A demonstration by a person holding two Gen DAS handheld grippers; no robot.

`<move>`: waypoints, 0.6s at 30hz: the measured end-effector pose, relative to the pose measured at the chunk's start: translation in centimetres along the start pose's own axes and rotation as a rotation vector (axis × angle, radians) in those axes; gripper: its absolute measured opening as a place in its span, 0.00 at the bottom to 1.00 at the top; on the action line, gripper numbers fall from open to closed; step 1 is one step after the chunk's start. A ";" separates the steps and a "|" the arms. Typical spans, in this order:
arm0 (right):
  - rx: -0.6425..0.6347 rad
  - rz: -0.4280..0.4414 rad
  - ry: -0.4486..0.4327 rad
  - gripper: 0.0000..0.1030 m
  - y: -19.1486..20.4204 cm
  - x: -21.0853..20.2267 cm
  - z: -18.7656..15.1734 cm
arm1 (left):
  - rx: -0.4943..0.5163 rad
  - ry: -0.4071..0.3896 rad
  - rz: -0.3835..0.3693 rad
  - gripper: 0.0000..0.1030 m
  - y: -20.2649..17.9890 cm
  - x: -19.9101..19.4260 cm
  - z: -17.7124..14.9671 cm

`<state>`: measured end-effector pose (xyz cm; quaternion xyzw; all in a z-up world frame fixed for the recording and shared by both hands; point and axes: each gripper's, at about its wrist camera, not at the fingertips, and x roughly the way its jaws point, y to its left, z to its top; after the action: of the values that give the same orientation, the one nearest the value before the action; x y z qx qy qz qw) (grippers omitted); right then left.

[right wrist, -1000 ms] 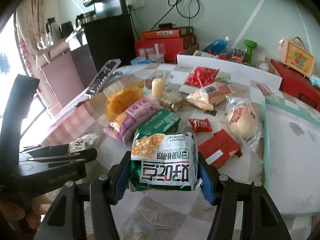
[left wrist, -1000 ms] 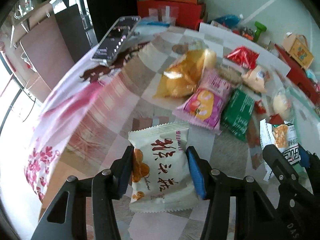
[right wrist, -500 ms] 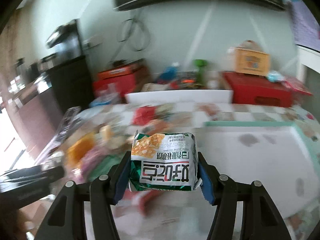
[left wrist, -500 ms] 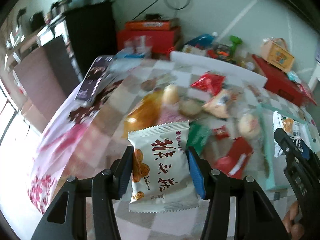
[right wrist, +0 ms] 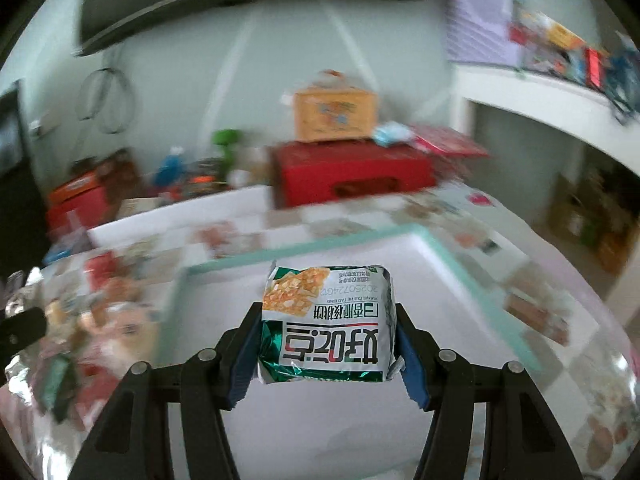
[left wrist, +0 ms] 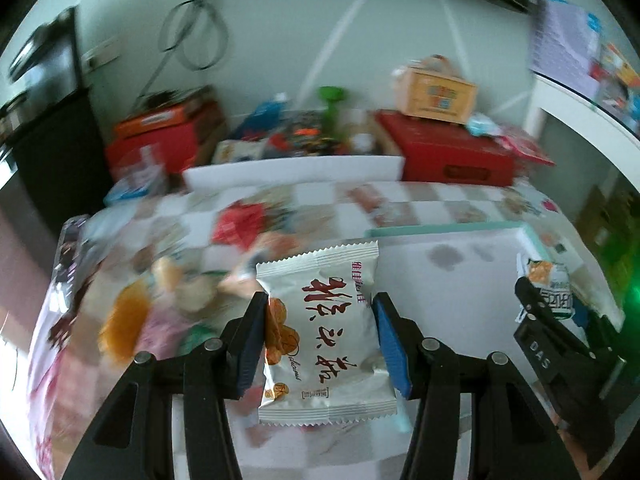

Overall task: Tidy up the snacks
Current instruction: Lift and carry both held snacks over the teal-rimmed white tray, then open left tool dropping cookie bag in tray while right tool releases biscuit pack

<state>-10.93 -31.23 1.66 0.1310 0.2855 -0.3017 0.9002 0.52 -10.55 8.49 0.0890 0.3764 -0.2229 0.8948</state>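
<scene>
My left gripper [left wrist: 320, 320] is shut on a white snack packet [left wrist: 324, 328] with red characters and orange cookies printed on it, held above the table. A green-and-white cracker pack [right wrist: 326, 320] sits clamped in my right gripper [right wrist: 326, 332], over the white tray with a teal rim [right wrist: 460, 264]. The left wrist view also catches the right gripper [left wrist: 556, 320] and its cracker pack [left wrist: 550, 284] at the right, above that tray [left wrist: 440, 232]. A blurred heap of loose snacks [left wrist: 168, 300] lies on the chequered tablecloth to the left.
A white box [left wrist: 292, 170], a red box [left wrist: 452, 152] with a small orange carton [left wrist: 434, 90] on top and other clutter line the table's far edge. A white shelf unit [right wrist: 560, 104] stands at the right. A dark cabinet [left wrist: 44, 128] is at the left.
Both grippers swung to the right with their packets, from over the snack heap to over the teal-rimmed tray. Both rose slightly and rolled, so the wall now fills more of each view.
</scene>
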 end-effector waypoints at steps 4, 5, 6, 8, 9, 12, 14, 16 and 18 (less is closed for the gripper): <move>0.091 -0.055 0.039 0.62 -3.1 1.2 -0.1 | 0.063 0.014 -0.072 0.53 -3.7 2.1 0.2; 0.102 -0.067 0.043 0.62 -3.6 1.4 -0.1 | 0.078 0.023 -0.087 0.53 -4.6 2.8 0.1; 0.107 -0.076 0.045 0.62 -3.9 1.5 -0.1 | 0.091 0.030 -0.098 0.53 -5.3 3.4 0.0; 0.116 -0.100 0.048 0.62 -4.7 1.7 0.0 | 0.115 0.044 -0.111 0.53 -6.8 4.3 -0.2; 0.119 -0.106 0.050 0.62 -4.7 1.9 0.0 | 0.125 0.048 -0.119 0.53 -7.4 4.8 -0.3; 0.140 -0.118 0.063 0.62 -5.6 2.3 -0.1 | 0.143 0.066 -0.133 0.53 -8.5 5.8 -0.8; 0.146 -0.116 0.074 0.62 -5.7 2.5 -0.2 | 0.148 0.075 -0.140 0.54 -8.9 6.2 -1.2; 0.142 -0.115 0.080 0.62 -5.6 2.7 -0.2 | 0.156 0.079 -0.146 0.58 -9.0 6.3 -1.6; 0.127 -0.117 0.080 0.63 -5.3 2.7 -0.2 | 0.156 0.076 -0.150 0.70 -8.8 6.3 -1.8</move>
<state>-12.54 -36.54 -0.49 0.1830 0.3089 -0.3659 0.8586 -0.84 -19.84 2.85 0.1382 0.3970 -0.3145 0.8511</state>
